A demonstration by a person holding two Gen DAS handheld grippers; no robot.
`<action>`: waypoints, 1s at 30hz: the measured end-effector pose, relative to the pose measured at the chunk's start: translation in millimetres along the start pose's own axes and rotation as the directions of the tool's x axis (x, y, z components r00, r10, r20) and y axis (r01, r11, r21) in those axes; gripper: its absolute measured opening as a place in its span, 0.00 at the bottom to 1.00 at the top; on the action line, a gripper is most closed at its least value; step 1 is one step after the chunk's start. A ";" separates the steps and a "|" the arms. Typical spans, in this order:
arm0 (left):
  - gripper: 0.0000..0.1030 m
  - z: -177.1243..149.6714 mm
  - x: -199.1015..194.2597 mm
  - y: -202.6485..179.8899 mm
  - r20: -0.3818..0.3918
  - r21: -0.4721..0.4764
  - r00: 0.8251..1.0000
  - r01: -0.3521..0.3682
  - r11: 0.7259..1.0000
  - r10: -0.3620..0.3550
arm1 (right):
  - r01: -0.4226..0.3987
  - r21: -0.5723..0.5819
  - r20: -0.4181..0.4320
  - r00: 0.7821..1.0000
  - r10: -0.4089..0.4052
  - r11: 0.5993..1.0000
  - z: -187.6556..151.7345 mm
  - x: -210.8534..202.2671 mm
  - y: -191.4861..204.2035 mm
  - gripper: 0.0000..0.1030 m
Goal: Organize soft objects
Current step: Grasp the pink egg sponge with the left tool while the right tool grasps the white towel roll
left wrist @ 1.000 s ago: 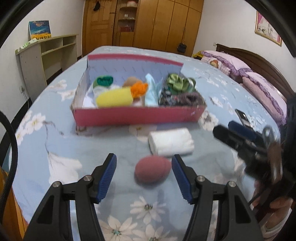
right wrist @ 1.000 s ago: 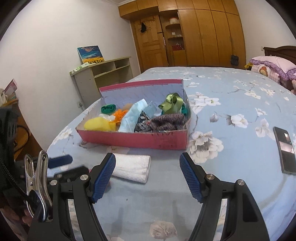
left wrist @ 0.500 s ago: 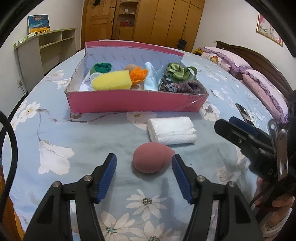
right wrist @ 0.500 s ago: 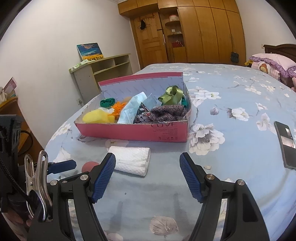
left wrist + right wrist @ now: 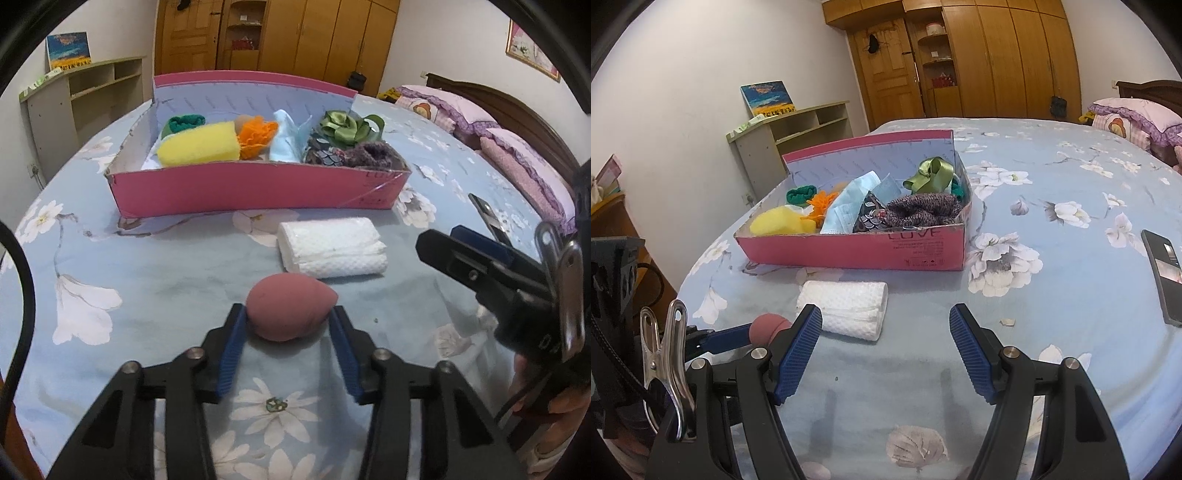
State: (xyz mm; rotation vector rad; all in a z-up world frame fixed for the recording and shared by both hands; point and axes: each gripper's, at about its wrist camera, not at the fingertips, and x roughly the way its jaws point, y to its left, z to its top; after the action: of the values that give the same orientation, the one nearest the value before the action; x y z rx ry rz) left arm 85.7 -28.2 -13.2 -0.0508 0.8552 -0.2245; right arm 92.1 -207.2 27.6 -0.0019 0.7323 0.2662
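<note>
A dusty-pink egg-shaped sponge [image 5: 287, 307] lies on the flowered bedsheet, and my left gripper [image 5: 288, 325] has closed on it, both blue pads touching its sides. The sponge also shows in the right wrist view [image 5: 768, 328]. A folded white towel [image 5: 332, 248] lies just beyond it, in the right wrist view [image 5: 846, 308] too. A pink cardboard box [image 5: 258, 188] behind holds a yellow sponge [image 5: 199, 149], orange and green items, a blue mask and a knitted piece. My right gripper [image 5: 886, 347] is open and empty, above the sheet right of the towel.
A black phone [image 5: 1163, 273] lies on the sheet at the right. Pillows [image 5: 517, 147] and a dark headboard stand at the far right. A shelf unit [image 5: 790, 136] and wooden wardrobes stand against the walls beyond the bed.
My left gripper moved forward and closed its fingers onto the pink sponge, which was between open fingers before. The right gripper stayed open and shifted little.
</note>
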 end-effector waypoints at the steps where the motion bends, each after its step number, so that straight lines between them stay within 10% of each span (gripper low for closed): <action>1: 0.44 0.2 -0.2 0.8 0.001 -0.004 1.000 0.005 1.000 -0.005 | -0.001 0.001 -0.001 1.000 0.001 1.000 -0.1 0.1 -0.1 0.71; 30: 0.42 -6.3 -14.2 77.9 0.054 -0.203 0.992 -0.102 0.974 0.115 | -0.052 -0.055 -0.154 0.987 0.043 0.997 1.7 49.3 30.4 0.68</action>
State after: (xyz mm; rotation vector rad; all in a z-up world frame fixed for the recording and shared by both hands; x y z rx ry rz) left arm 85.7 51.2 -17.3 -0.1976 0.8100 -0.0329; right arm 121.0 -165.9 -0.9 -0.0615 0.8778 0.3358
